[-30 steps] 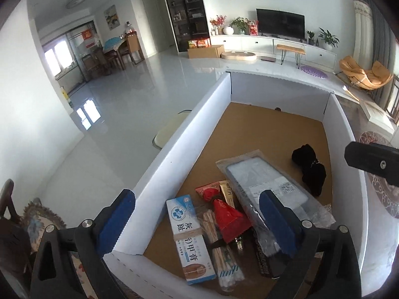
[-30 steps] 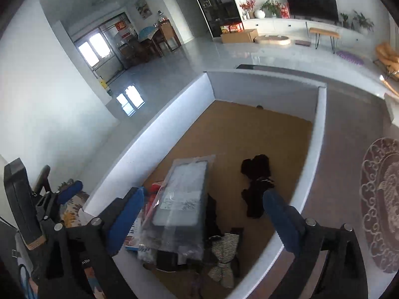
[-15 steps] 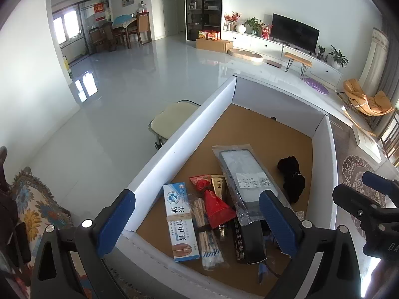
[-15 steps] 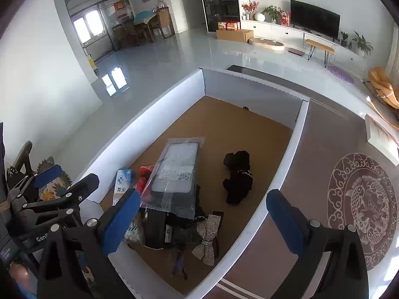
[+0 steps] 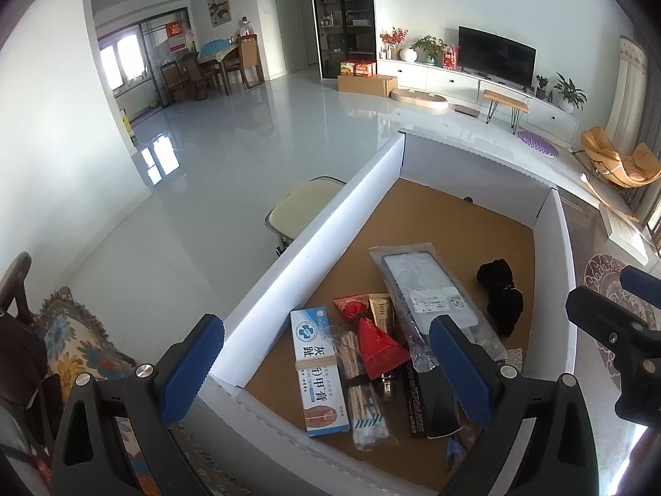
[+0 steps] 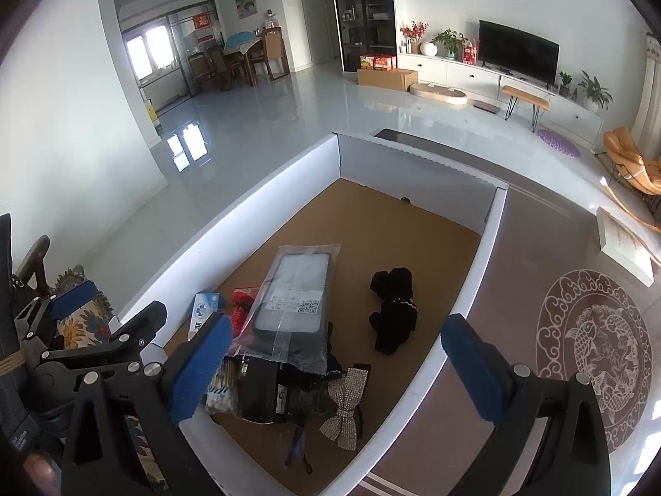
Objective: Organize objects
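A white-walled box [image 5: 314, 244] with a brown floor holds the objects. In the left wrist view I see a blue-and-white medicine carton [image 5: 318, 372], a bundle of cotton swabs [image 5: 363, 392], a red packet [image 5: 376, 343], a bagged phone case [image 5: 425, 289], a black box [image 5: 431, 401] and a black cloth item [image 5: 500, 293]. The right wrist view shows the phone case [image 6: 295, 297], the black cloth [image 6: 392, 310] and a rhinestone bow [image 6: 347, 401]. My left gripper [image 5: 326, 372] and right gripper [image 6: 330, 368] are both open, empty, above the box's near end.
A cream stool [image 5: 301, 206] stands left of the box. A patterned cushion [image 5: 78, 347] lies at lower left. A brown table surface with a round fish pattern [image 6: 595, 351] lies right of the box. The living room with a TV [image 5: 495, 56] lies beyond.
Both grippers have risen and pulled back from the box, so more of the box and room shows. Both stay open. The objects in the box have not moved.
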Demonstrator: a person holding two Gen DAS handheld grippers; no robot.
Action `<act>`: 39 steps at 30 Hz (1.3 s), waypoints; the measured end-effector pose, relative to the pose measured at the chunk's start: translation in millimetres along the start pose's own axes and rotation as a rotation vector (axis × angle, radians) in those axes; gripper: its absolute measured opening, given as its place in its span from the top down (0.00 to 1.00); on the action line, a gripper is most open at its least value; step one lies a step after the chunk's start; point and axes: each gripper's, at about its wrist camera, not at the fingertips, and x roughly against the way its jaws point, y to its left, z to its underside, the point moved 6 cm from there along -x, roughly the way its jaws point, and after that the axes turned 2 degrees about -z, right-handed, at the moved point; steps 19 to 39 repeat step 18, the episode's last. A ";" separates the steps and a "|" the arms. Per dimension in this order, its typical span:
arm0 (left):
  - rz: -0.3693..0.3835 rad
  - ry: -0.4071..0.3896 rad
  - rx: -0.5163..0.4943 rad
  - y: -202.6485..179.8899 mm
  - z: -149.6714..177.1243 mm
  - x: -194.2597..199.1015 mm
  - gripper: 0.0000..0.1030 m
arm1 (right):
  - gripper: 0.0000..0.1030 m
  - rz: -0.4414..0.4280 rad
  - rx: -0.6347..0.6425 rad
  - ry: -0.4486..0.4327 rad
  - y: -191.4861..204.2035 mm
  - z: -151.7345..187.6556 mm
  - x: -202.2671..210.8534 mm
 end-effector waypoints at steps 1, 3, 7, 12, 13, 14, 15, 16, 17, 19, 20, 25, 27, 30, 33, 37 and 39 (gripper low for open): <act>-0.001 -0.003 0.001 0.7 -0.9 0.0 0.02 | 0.02 0.003 0.004 -0.001 0.6 -0.1 0.0; -0.002 -0.010 0.005 1.9 -2.3 0.0 0.02 | 0.02 0.008 0.014 -0.002 2.0 -0.4 -0.7; -0.003 -0.016 0.007 2.8 -3.8 -0.2 0.02 | 0.02 0.017 0.028 -0.008 3.7 -0.3 -1.9; -0.011 -0.013 0.002 2.6 -2.9 -3.5 0.02 | 0.02 0.019 0.031 -0.004 2.5 0.3 -2.8; -0.009 -0.014 0.002 2.4 -3.0 -3.7 0.02 | 0.02 0.018 0.031 -0.004 2.1 0.5 -3.0; -0.005 -0.018 0.003 2.3 -2.7 -3.3 0.02 | 0.02 0.017 0.031 -0.004 2.2 0.5 -3.0; -0.006 -0.029 0.004 2.5 -2.0 -2.1 0.02 | 0.02 0.017 0.030 -0.004 1.7 0.5 -3.3; -0.022 -0.049 0.004 2.9 -1.8 0.3 0.02 | 0.02 0.016 0.028 -0.004 1.9 0.9 -4.2; -0.041 -0.070 -0.001 3.0 -1.8 3.0 0.02 | 0.02 0.016 0.027 -0.004 1.4 1.1 -4.8; -0.052 -0.083 -0.010 2.6 -2.0 4.6 0.02 | 0.02 0.016 0.026 -0.003 1.2 1.4 -5.5; -0.052 -0.083 -0.010 2.6 -2.0 4.6 0.02 | 0.02 0.016 0.026 -0.003 1.2 1.4 -5.5; -0.052 -0.083 -0.010 2.6 -2.0 4.6 0.02 | 0.02 0.016 0.026 -0.003 1.2 1.4 -5.5; -0.052 -0.083 -0.010 2.6 -2.0 4.6 0.02 | 0.02 0.016 0.026 -0.003 1.2 1.4 -5.5; -0.052 -0.083 -0.010 2.6 -2.0 4.6 0.02 | 0.02 0.016 0.026 -0.003 1.2 1.4 -5.5; -0.052 -0.083 -0.010 2.6 -2.0 4.6 0.02 | 0.02 0.016 0.026 -0.003 1.2 1.4 -5.5; -0.052 -0.083 -0.010 2.6 -2.0 4.6 0.02 | 0.02 0.016 0.026 -0.003 1.2 1.4 -5.5; -0.052 -0.083 -0.010 2.6 -2.0 4.6 0.02 | 0.02 0.016 0.026 -0.003 1.2 1.4 -5.5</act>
